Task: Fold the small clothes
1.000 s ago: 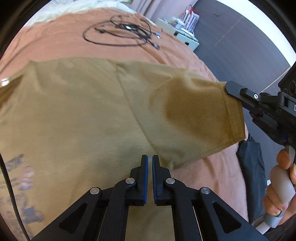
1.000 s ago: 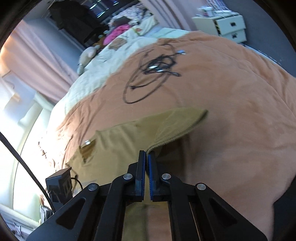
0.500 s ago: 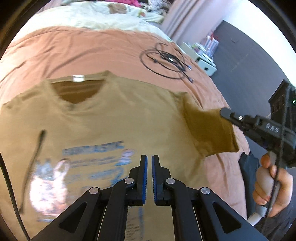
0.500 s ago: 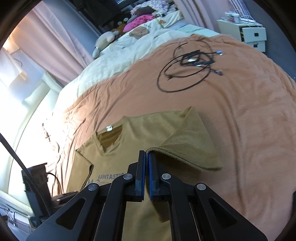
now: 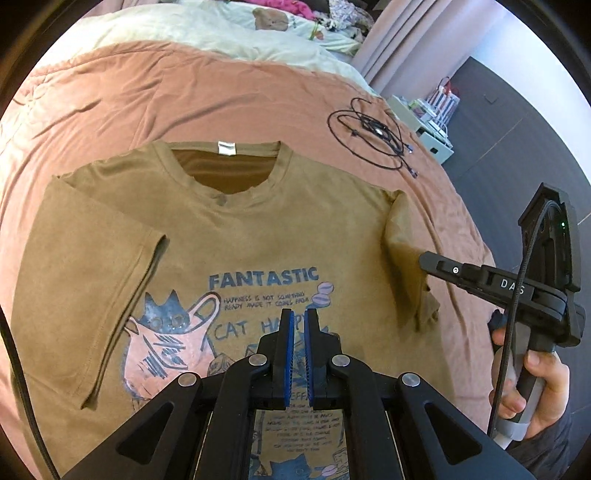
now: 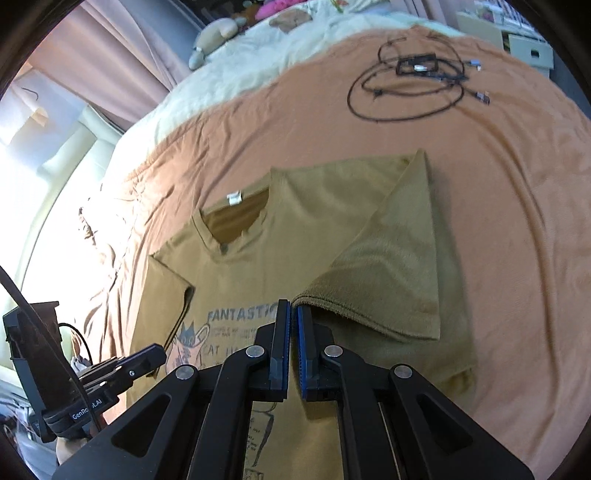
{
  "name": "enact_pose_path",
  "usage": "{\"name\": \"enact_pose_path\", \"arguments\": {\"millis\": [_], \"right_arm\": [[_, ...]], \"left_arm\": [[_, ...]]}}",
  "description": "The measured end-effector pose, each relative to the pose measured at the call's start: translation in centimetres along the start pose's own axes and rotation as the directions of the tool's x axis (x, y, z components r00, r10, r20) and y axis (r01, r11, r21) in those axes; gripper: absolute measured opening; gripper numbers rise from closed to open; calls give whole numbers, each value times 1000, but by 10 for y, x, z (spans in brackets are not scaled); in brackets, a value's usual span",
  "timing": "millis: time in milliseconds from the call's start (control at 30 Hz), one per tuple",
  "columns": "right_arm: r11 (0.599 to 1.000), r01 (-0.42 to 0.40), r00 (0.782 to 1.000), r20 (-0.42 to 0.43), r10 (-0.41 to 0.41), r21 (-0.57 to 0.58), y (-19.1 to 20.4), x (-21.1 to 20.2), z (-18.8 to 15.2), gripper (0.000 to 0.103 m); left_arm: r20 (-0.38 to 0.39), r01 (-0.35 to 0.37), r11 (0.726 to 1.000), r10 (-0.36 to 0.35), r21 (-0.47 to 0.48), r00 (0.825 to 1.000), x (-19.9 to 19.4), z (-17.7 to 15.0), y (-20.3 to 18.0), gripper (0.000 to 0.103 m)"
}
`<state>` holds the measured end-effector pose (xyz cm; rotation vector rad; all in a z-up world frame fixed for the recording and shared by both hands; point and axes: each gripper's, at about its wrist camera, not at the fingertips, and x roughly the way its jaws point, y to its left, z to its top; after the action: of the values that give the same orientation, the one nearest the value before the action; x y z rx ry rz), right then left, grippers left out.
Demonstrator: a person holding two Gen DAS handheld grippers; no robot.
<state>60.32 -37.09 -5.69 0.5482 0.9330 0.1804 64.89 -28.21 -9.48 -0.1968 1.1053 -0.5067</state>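
Rust bedspread [image 5: 229, 92], cream duvet [image 5: 177, 29], pink curtains [image 6: 110, 48] (sunlit), grey wall [image 5: 517, 122], white drawers [image 5: 432, 129]

**What stays out of sight**

The olive-brown printed cotton T-shirt [image 5: 258, 229] runs off the bottom edge, hem unseen. Black gripper frames cover its lower print. The small lines under "FANTASTIC" are too fine to read in the right view.

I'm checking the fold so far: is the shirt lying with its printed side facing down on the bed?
No, the shirt lies print up on the bed, with the word FANTASTIC and a cat drawing showing.
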Motion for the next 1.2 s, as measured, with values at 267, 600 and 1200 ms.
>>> {"name": "enact_pose_path", "arguments": {"millis": [267,600,1200], "right_arm": [[999,33,998,53,-33,15,-21,-19,-8,57],[987,155,985,67,-159,51,-61,-34,-36,57],[988,107,994,-23,-105,109,-94,-2,-44,18]], "left_arm": [[-23,-4,999,5,36,1000,21,0,-23,34],[-72,-27,992,36,123,997,70,3,-61,36],[-94,-45,976,66,213,993,140,10,-80,4]]}}
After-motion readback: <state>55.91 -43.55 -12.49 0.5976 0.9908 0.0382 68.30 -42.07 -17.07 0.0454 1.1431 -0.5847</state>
